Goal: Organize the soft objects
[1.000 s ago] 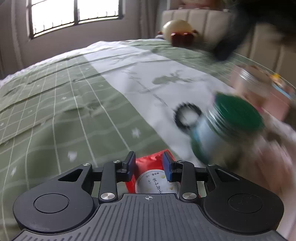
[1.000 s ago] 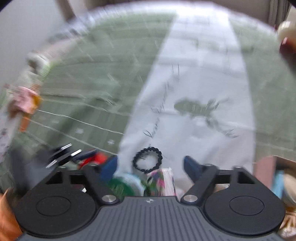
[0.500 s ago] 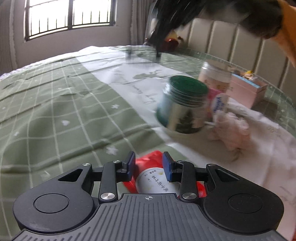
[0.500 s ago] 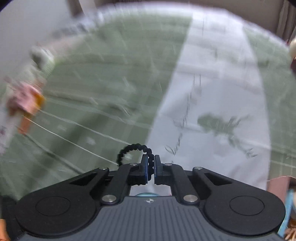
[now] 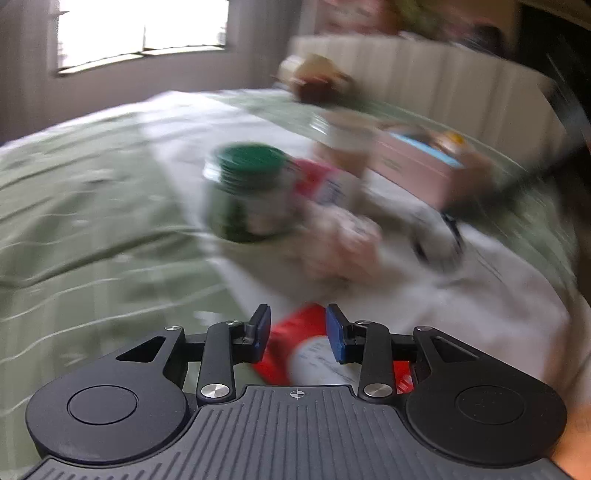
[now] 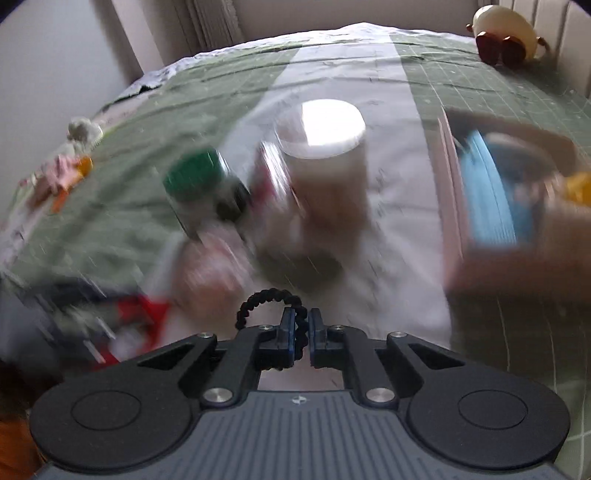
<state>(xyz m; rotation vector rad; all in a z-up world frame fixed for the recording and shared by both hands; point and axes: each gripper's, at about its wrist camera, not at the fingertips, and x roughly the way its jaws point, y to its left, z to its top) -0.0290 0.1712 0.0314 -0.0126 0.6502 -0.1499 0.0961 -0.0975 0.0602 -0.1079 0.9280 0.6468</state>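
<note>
My right gripper is shut on a black braided hair tie, whose loop sticks out to the left of the fingers. My left gripper is shut on a red packet with a white round label, held over the bed. A crumpled pink cloth lies on the white stripe of the bedspread beside a green-lidded jar. The same cloth and jar show blurred in the right wrist view.
A white-lidded jar and a pink box with a blue inside stand ahead of the right gripper. The box also shows in the left wrist view. A plush toy sits at the headboard. Small items lie at the bed's left edge.
My right gripper closed on the hair tie, lifted it and swung toward the jars and box. My left gripper kept its grip on the red packet and turned right.
</note>
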